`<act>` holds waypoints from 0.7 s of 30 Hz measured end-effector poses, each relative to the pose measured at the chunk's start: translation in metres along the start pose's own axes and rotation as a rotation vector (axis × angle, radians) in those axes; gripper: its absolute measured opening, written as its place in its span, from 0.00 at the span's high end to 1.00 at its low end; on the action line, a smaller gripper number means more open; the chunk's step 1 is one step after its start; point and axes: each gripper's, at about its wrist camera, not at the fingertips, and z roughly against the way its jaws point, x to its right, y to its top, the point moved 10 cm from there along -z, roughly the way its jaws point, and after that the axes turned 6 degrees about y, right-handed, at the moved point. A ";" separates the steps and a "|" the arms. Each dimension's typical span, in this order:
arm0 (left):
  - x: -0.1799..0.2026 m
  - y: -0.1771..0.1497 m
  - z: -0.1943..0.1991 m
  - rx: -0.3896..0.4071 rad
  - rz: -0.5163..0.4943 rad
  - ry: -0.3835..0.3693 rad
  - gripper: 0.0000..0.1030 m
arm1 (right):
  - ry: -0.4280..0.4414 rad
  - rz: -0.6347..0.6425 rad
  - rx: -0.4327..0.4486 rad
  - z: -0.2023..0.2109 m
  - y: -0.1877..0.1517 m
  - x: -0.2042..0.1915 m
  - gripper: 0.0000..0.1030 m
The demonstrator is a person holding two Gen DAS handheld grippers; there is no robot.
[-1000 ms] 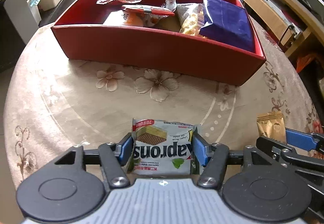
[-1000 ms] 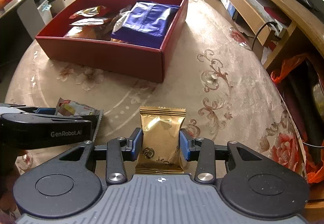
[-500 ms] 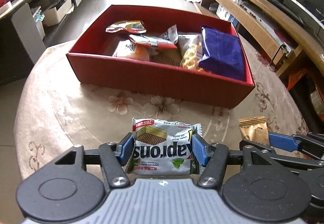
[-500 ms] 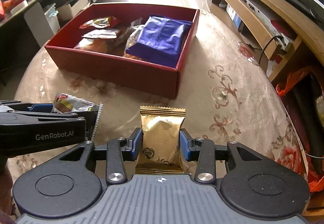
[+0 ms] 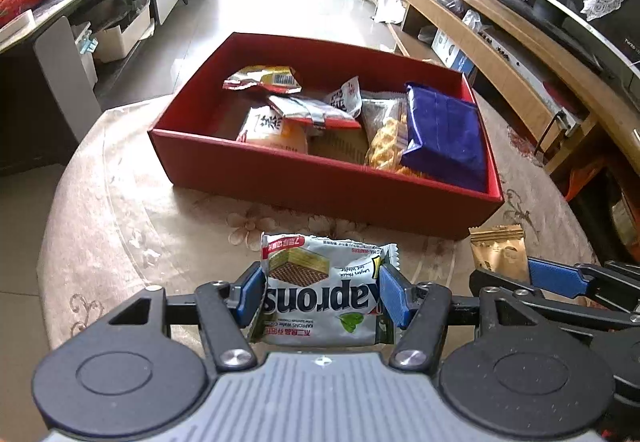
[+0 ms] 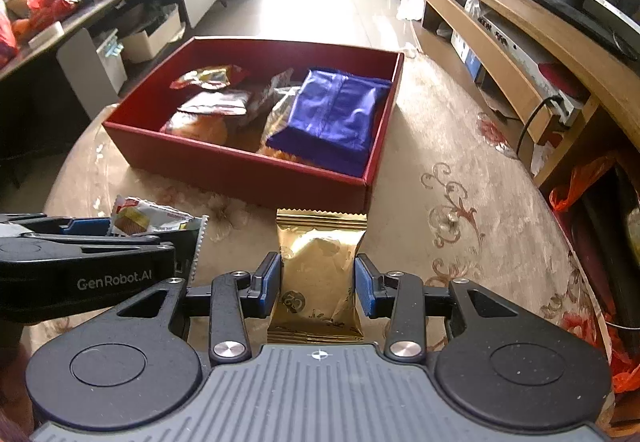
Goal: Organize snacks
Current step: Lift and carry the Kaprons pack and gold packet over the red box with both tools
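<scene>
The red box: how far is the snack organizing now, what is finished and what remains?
Done: the red box already holds several snacks, including a blue pack. In hand: the left gripper grips a Kaprons wafer pack; the right gripper grips a gold packet. Left: both must go into the box.

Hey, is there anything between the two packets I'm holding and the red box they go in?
Nothing visible. The wafer packet in the left gripper and the gold packet in the right gripper face bare tablecloth up to the red box. Only its near wall needs clearing.
</scene>
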 end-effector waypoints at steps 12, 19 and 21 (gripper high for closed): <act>-0.004 0.020 0.009 0.045 0.017 0.002 0.42 | 0.007 -0.003 0.053 0.007 0.019 -0.003 0.54; -0.004 0.034 0.013 0.073 0.024 0.008 0.42 | -0.006 0.002 0.085 0.010 0.032 -0.004 0.54; -0.004 0.041 0.014 0.083 0.026 0.010 0.42 | -0.003 -0.006 0.097 0.011 0.037 -0.003 0.54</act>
